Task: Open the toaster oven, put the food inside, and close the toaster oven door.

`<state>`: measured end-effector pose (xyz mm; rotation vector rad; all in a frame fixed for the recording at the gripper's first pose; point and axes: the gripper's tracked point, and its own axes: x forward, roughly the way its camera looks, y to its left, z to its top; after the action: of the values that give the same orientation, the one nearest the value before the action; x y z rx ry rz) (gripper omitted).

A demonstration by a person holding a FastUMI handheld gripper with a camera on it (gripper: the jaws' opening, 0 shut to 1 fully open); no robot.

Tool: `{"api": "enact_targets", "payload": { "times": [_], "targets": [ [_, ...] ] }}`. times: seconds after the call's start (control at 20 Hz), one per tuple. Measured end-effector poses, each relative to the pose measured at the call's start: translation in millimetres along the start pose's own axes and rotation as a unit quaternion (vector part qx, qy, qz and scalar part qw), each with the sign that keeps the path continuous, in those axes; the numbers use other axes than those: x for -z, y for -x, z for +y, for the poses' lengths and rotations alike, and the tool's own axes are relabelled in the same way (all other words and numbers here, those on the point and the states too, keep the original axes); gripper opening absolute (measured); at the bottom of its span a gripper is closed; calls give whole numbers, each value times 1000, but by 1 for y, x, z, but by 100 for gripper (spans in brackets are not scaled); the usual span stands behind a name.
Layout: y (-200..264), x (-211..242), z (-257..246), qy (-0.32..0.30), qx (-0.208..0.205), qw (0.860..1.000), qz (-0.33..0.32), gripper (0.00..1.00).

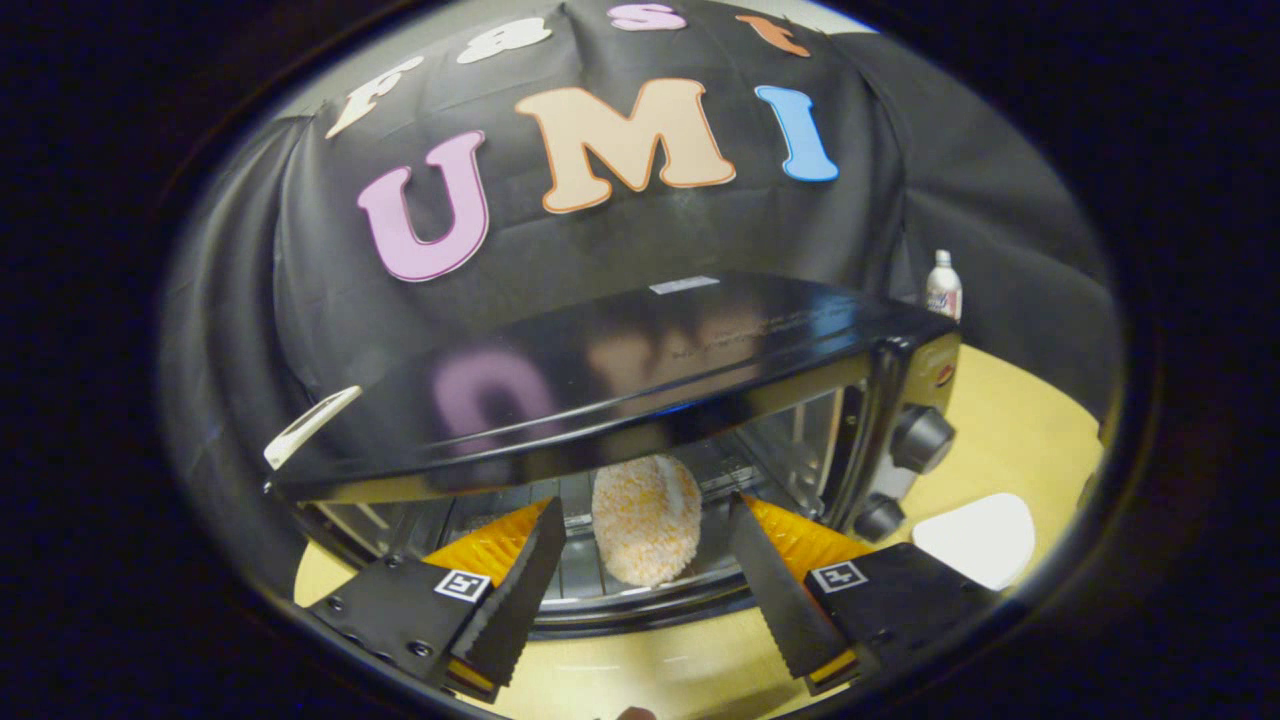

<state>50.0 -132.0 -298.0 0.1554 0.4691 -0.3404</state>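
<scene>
Fingers: spread wide, nothing between the pads, no contact with the food. Gripper (645,560) midpoint sits just in front of the oven mouth.
Left finger (505,590): tip level with the front edge of the oven rack, left of the food.
Right finger (780,590): tip at the same depth, right of the food.
Pose: gripper aimed straight into the oven cavity from slightly above, both fingers angled inward toward the opening, roughly symmetric about the food.
Food: round, pale orange-and-white fuzzy bun-like piece (645,520), lying on the wire rack inside the cavity, just ahead of the fingertips and centred between them.
Oven: glossy black toaster oven (640,370) with top panel tilted in view; cavity open toward the gripper. Door itself can't be made out.
Knobs: two dark round knobs (920,438) on the oven's right-hand panel, one above the other.
Surface: light wooden table (1000,430) under the oven.
Nearby: white flat rounded piece (978,538) on the table right of the oven; small white bottle (942,285) behind the oven's right corner.
</scene>
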Motion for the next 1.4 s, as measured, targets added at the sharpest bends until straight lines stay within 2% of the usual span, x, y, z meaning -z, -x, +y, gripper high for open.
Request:
{"api": "enact_targets", "payload": {
  "times": [0.3,0.6,0.7,1.05,1.4],
  "targets": [
    [78,11,-1,56,4,998,-20,100],
    [146,51,-23,92,27,995,-14,100],
    [160,70,-25,92,21,996,-4,100],
    [188,138,-57,82,39,994,67,100],
    [167,173,-51,80,23,990,117,100]
  ]
}}
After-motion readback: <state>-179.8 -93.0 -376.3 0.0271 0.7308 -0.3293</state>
